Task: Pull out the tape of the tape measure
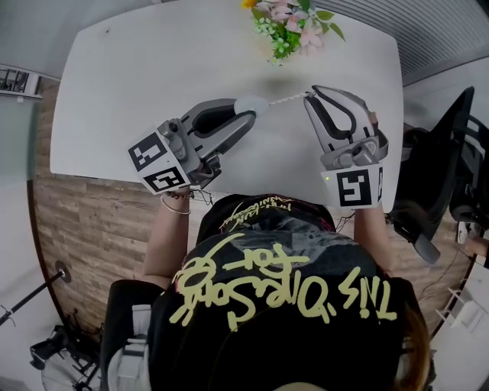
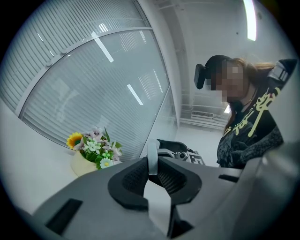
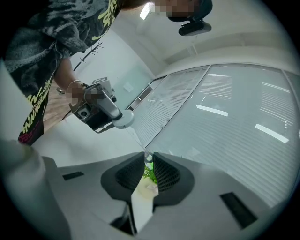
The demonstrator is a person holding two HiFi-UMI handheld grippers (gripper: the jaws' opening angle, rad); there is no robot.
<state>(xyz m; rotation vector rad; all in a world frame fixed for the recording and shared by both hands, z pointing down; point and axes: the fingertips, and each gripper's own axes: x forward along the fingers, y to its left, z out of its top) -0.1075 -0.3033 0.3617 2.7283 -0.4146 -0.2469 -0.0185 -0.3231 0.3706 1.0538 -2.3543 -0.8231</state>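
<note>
L gripper [image 1: 250, 116] & R gripper [image 1: 310, 96] both held over desk [image 1: 114, 92], tips facing each other. L clamped on tape measure [image 1: 252, 105], R pinching its tape [image 1: 286, 99].

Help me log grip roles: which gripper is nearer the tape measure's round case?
Left. The left gripper is shut on the case; the right gripper pinches the end of the tape, apart from the case.

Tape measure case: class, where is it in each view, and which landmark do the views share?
Head view: tape measure case upper centre, below the flowers.
Left gripper view: lower centre, edge-on, clamped between the jaws.
Right gripper view: left of centre, its tape running down into the jaws.
Shared landmark: the flowers.
</note>
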